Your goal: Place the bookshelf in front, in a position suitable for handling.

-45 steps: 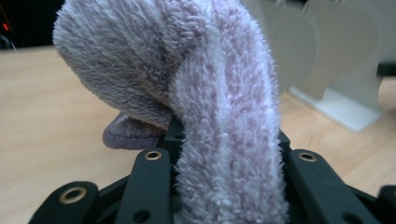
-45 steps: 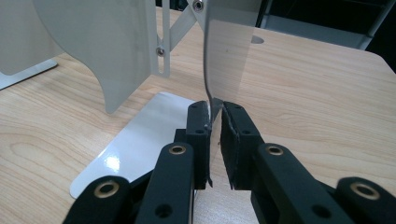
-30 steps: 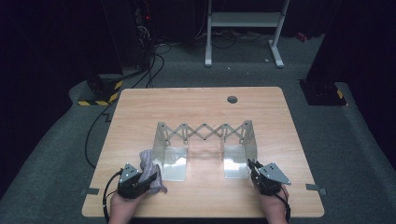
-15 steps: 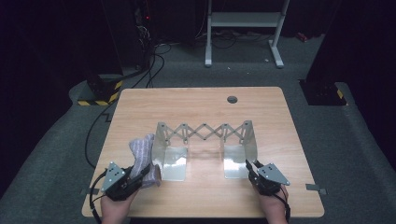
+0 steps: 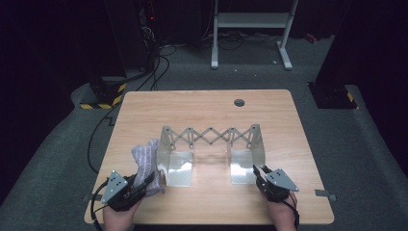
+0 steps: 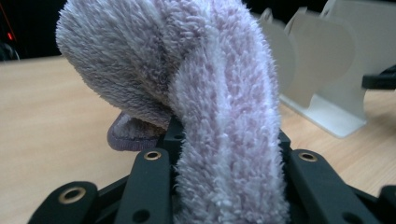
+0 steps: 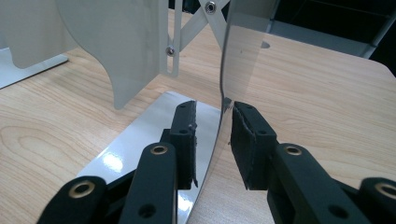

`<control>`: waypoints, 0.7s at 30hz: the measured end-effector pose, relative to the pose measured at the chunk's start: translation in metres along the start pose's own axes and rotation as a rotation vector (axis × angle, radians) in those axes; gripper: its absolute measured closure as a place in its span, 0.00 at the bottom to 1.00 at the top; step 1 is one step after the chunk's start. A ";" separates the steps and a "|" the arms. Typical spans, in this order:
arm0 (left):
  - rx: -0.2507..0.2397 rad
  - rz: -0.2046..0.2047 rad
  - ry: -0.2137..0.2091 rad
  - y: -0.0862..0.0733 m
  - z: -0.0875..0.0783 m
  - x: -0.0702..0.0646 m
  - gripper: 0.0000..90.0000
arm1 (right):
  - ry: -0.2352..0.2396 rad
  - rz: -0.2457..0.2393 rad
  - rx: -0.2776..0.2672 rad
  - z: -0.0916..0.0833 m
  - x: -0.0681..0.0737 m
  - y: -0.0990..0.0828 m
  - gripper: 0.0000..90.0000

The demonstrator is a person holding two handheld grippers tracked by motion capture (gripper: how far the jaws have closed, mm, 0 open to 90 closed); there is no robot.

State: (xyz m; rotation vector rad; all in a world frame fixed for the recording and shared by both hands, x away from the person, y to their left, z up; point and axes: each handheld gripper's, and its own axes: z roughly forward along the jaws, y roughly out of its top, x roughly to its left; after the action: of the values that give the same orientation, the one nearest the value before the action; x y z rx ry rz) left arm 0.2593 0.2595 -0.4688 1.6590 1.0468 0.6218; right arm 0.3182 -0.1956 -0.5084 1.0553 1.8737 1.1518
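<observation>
Left gripper (image 5: 144,182) clamping fuzzy sock (image 6: 224,116), right gripper (image 7: 214,140) loosened around rack's wall (image 7: 233,60)

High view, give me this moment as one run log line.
left gripper: shut on towel, lifted | right gripper: jaws just opening, either side of rack end plate, not pressing | table

Dark lab: cables (image 5: 159,57) and stand (image 5: 250,29) behind table (image 5: 144,115).

fluffy cloth sock (image 6: 219,107), glossy metal rack (image 5: 211,154), wood table (image 5: 202,108)
</observation>
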 end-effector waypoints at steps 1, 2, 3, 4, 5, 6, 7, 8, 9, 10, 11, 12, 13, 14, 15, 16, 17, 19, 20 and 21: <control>0.027 -0.011 -0.006 -0.004 0.004 0.001 0.71 | 0.000 0.000 0.001 0.000 0.000 0.000 0.79; 0.042 -0.016 -0.009 -0.007 0.007 0.001 0.71 | 0.001 -0.002 0.002 0.001 0.000 -0.001 0.79; 0.059 -0.015 -0.011 -0.010 0.011 0.001 0.71 | 0.002 -0.002 0.005 0.001 0.000 -0.001 0.79; 0.081 -0.009 -0.010 -0.014 0.015 0.001 0.71 | 0.002 -0.002 0.005 0.001 0.000 -0.001 0.79; 0.102 -0.011 -0.010 -0.017 0.019 0.000 0.71 | 0.003 -0.002 0.005 0.001 0.000 -0.001 0.79; 0.120 -0.014 -0.016 -0.020 0.022 0.000 0.71 | 0.002 -0.002 0.006 0.001 0.001 -0.001 0.79; 0.136 -0.014 -0.016 -0.022 0.026 0.000 0.71 | 0.003 -0.002 0.008 0.001 0.001 -0.002 0.79; 0.160 -0.009 -0.012 -0.025 0.031 0.000 0.71 | 0.005 -0.003 0.008 0.001 0.001 -0.002 0.79; 0.177 -0.007 -0.008 -0.028 0.034 0.000 0.71 | 0.004 -0.005 0.009 0.001 0.000 -0.002 0.79; 0.206 -0.008 -0.007 -0.031 0.039 0.001 0.71 | 0.005 -0.005 0.010 0.001 0.000 -0.002 0.79; 0.229 -0.003 -0.004 -0.034 0.042 0.002 0.71 | 0.005 -0.003 0.011 0.001 0.001 -0.002 0.79; 0.255 0.001 0.000 -0.036 0.046 0.003 0.71 | 0.006 -0.003 0.012 0.001 0.001 -0.002 0.79; 0.283 0.003 0.005 -0.039 0.050 0.005 0.71 | 0.006 -0.003 0.012 0.001 0.001 -0.002 0.79; 0.295 0.003 0.008 -0.040 0.052 0.006 0.71 | 0.006 -0.004 0.011 0.001 0.001 -0.003 0.79; 0.298 -0.006 0.006 -0.042 0.053 0.008 0.71 | 0.006 -0.002 0.013 0.001 0.001 -0.003 0.79; 0.300 -0.013 0.005 -0.042 0.054 0.010 0.71 | 0.006 -0.002 0.013 0.001 0.001 -0.003 0.79; 0.298 -0.012 0.011 -0.041 0.054 0.012 0.71 | 0.007 -0.002 0.014 0.001 0.001 -0.003 0.79; 0.287 -0.023 0.022 -0.039 0.055 0.017 0.71 | 0.005 -0.002 0.013 0.001 0.001 -0.003 0.79; 0.280 -0.031 0.024 -0.037 0.057 0.020 0.71 | 0.006 -0.002 0.013 0.001 0.001 -0.003 0.79; 0.268 -0.043 0.015 -0.035 0.059 0.024 0.71 | 0.005 -0.003 0.013 0.001 0.001 -0.003 0.79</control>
State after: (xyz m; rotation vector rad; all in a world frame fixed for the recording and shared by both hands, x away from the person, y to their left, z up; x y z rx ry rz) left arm 0.3070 0.2546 -0.5239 1.8586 1.2152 0.4813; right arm 0.3180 -0.1954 -0.5116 1.0573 1.8884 1.1429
